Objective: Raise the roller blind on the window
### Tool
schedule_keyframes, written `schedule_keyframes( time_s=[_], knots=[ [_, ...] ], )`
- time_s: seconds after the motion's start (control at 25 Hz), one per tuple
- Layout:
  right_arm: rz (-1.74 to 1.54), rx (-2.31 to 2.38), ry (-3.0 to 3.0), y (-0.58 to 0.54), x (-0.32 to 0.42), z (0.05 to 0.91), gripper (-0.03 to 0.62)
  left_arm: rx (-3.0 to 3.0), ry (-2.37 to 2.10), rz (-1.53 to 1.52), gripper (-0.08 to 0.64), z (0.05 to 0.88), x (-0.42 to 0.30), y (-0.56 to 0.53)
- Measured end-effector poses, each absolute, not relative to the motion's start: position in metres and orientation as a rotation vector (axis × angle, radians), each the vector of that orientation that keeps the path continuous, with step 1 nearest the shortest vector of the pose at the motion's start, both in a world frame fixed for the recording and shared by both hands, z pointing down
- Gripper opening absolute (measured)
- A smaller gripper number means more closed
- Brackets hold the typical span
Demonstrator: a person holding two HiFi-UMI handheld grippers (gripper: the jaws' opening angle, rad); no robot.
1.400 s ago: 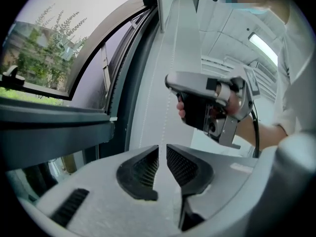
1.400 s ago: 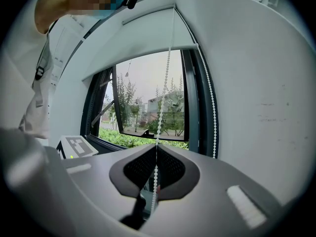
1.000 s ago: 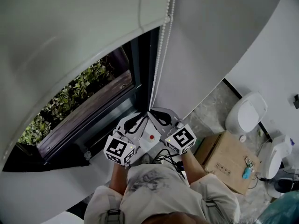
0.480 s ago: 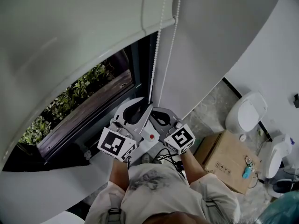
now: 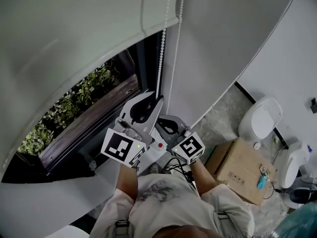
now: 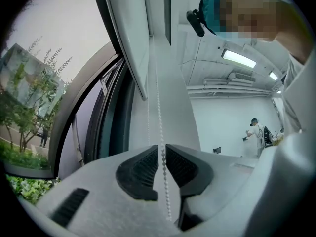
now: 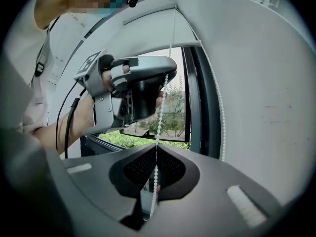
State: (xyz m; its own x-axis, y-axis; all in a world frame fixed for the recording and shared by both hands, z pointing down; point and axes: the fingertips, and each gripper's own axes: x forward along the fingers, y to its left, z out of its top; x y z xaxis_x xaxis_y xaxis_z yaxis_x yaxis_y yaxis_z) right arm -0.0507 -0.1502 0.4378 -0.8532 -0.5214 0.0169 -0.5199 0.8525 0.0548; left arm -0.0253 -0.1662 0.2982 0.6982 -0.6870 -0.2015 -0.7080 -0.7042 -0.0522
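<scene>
**Operator:** Where the right gripper (image 5: 161,120) sits at lower centre of the head view, how do its jaws stand?

**Technician:** They are closed on the bead chain (image 7: 157,132). In the right gripper view the strand runs down between the two ribbed pads, which meet on it.

**Operator:** And the left gripper (image 5: 158,99)?

**Technician:** It is positioned just above the right one in the frame, on the same strand. Its jaws have just been closing and now stand narrow. The chain passes through the slim gap between the pads (image 6: 140,169), which do not clamp it.

**Operator:** State the condition of the second strand.

**Technician:** It hangs free just to the right of the gripped strand, beside the dark window frame (image 5: 148,68). Neither gripper touches it.

**Operator:** Locate the roller blind.

**Technician:** The roller blind (image 5: 74,29) fills the upper left of the head view and hangs partway down the window. Its lower edge curves from upper centre towards the left edge. Below that edge the glass is exposed, and green shrubs (image 5: 81,95) show outside.
</scene>
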Motion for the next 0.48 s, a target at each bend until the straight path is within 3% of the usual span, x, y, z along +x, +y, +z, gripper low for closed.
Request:
schedule_keyframes(
  time_s=[0.08, 0.48],
  knots=[
    [-0.079, 0.84, -2.992, -0.149, -0.052, 0.437, 0.012, -2.758, 1.163, 0.256, 0.026, 0.295, -0.026, -0.164],
    [-0.057, 0.837, -2.95, -0.149, -0.049, 0.458, 0.012, -2.762, 1.218, 0.153, 0.021, 0.318, -0.02, -0.163]
  ],
)
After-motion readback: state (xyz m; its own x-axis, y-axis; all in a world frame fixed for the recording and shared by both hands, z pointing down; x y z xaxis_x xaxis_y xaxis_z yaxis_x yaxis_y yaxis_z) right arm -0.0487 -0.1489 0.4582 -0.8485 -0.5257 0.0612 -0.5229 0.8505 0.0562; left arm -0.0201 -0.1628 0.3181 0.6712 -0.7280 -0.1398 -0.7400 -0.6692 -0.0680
